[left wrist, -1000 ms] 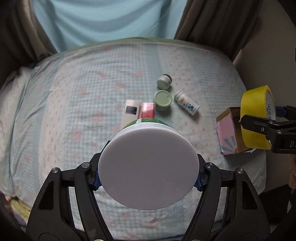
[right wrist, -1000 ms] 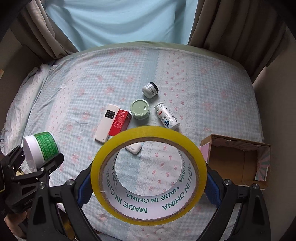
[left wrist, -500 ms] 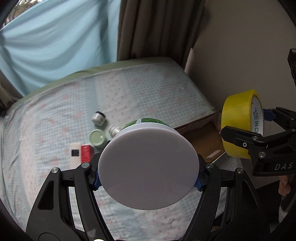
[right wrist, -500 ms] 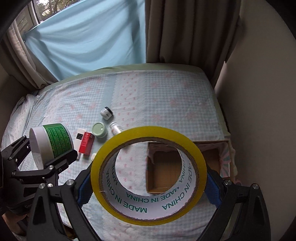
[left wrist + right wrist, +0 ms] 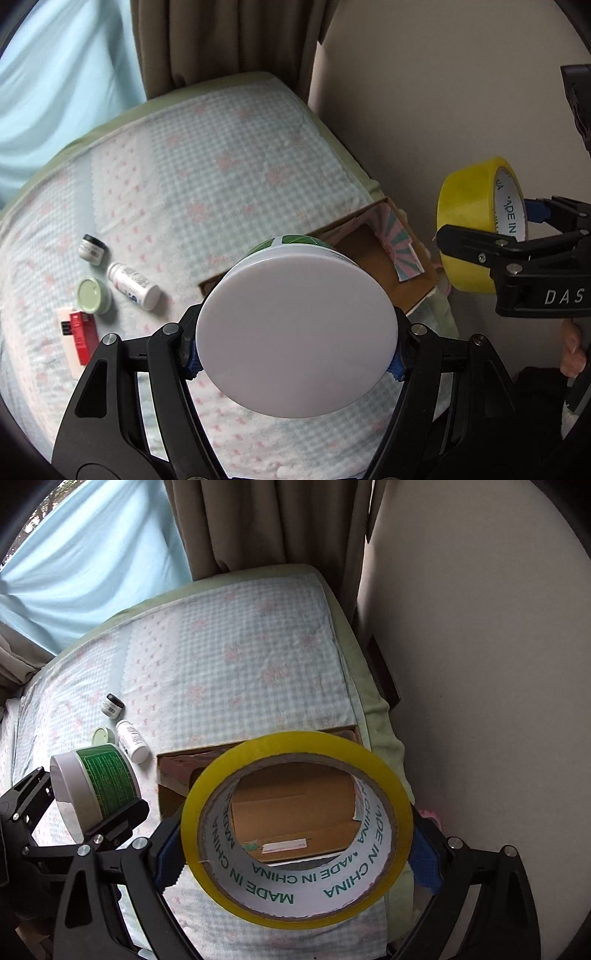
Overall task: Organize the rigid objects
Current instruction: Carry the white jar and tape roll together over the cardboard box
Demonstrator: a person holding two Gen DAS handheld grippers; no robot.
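Left wrist view shows the left gripper [image 5: 295, 349] clenched on a white-lidded jar [image 5: 297, 334] with a green label, its pads pressing the jar's sides, while the open cardboard box [image 5: 373, 254] sits beyond it at about one o'clock near the bed's edge. At three o'clock the right gripper [image 5: 517, 236] grasps a roll of yellow tape [image 5: 469, 229]; in the right wrist view the tape [image 5: 297, 829] fills the middle, with the box floor [image 5: 295, 808] visible through its core. Loose items lie well apart at nine o'clock on the checked bedspread [image 5: 229, 158]: a white bottle [image 5: 133, 285], a pale green tin [image 5: 93, 294], a small dark-lidded jar [image 5: 92, 249] and a red packet [image 5: 83, 334]. Both loads look close to the box, so I judge the drop is near. Risks: the two grippers crowding one opening and knocking together; the wide tape catching the box wall [image 5: 258, 744] and tipping the box off the soft edge; the jar rolling if let go while tilted.
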